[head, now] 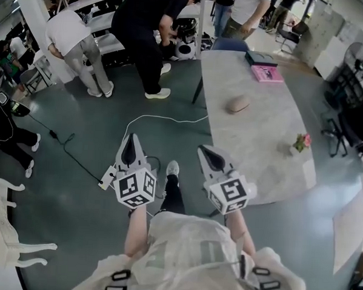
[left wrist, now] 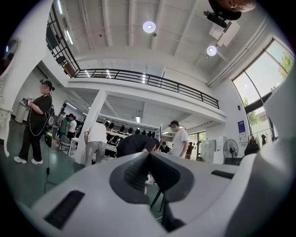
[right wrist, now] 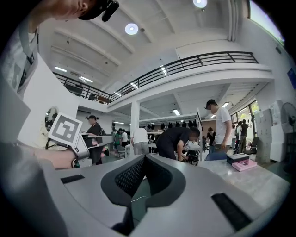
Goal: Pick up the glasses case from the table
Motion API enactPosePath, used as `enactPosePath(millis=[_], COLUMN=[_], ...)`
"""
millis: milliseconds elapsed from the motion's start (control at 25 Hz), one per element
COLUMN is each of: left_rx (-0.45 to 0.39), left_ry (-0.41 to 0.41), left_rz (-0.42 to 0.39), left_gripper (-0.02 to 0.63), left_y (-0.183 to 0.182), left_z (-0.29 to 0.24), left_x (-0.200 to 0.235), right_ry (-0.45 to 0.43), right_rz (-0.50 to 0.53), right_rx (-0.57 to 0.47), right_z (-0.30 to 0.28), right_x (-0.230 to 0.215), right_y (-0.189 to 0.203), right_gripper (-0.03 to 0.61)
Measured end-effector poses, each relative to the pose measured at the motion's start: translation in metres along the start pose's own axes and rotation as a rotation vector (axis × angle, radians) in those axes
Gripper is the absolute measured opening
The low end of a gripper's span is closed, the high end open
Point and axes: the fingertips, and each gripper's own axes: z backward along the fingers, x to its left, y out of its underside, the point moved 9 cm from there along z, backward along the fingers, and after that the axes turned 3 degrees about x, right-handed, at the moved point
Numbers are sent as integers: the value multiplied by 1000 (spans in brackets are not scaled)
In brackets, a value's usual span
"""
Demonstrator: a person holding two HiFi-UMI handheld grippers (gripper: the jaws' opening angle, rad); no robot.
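Busy workshop hall, long grey stone-look table. Beige oval glasses case lies mid-table. Left gripper and right gripper are pinched closed and empty, level, short of the near end, probably only approaching.

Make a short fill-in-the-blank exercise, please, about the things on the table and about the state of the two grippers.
1. The glasses case lies on the grey ____, and no gripper touches it.
2. The book next to the dark box has a ____ cover.
3. The jaws of the left gripper and of the right gripper are both ____ (open or shut).
4. A white ____ runs across the floor.
Missing words: table; pink; shut; cable.
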Motion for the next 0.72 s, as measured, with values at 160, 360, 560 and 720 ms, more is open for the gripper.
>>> enactPosePath(millis=[160, 360, 560, 720], left_rx=[-35, -67, -62, -59], left_ry=[32, 75, 106, 112], left_rz=[-3, -34, -59, -76], left_gripper=[3, 3, 3, 3], left_y=[-10, -23, -34, -45], left_z=[-41, -98, -165, -221], left_x=[-1, -5, 4, 28], right_ry=[-5, -15, -22, -19], right_rz=[42, 30, 16, 0], right_rx=[-16, -37, -45, -58], right_z=[-27, -79, -144, -201], right_x=[-13, -43, -78, -102], right_y=[-12, -22, -34, -46], right_gripper=[-2, -2, -2, -2])
